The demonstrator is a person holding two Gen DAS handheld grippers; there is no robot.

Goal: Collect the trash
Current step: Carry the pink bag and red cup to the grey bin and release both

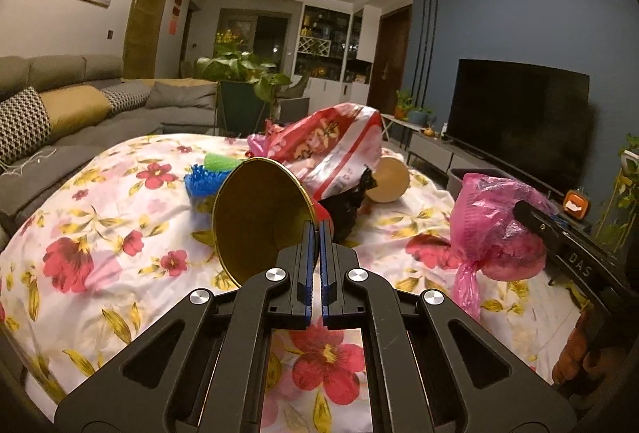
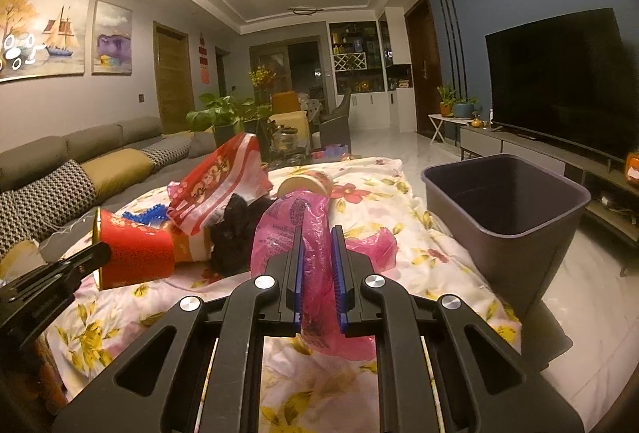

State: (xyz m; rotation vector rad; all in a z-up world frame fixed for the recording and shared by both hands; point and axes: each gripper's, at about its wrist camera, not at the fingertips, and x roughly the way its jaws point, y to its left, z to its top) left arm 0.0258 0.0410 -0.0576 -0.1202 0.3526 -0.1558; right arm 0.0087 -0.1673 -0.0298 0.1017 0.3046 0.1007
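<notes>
On the flowered cloth: a heap of trash lies on a table covered with a white sheet (image 1: 120,253) printed with red and yellow blooms.
Left gripper (image 1: 316,229): jaws pressed together on the rim of a red paper cup (image 2: 135,253); the blue pads pinch the cup's wall at its open mouth.
Red paper cup, left wrist view: its gold-lined inside (image 1: 259,217) faces the camera, tilted on its side and clear of the cloth.
Right gripper (image 2: 317,241): jaws nearly together, clamped on a pink plastic bag (image 2: 291,233); crumpled film fills the gap between the pads and spills out below them.
Pink plastic bag, left wrist view: a bunched, knotted bundle (image 1: 495,229) hangs off the tip of the other gripper, at the right side of the cloth.
Trash bin (image 2: 503,217): dark grey, square, open-topped, standing at the right edge of the table, well apart from both held items.
Remaining heap: a red-and-white printed plastic bag (image 1: 331,145) stands crumpled in the middle, a black bag (image 2: 231,237) just beside it, a blue bristly item (image 1: 201,185) and a green one (image 1: 219,161) to its left, a pale paper cup (image 1: 389,179) on its side behind.
Room: grey sofa (image 1: 80,101) on the left, dark television (image 2: 559,77) against the blue wall on the right.
</notes>
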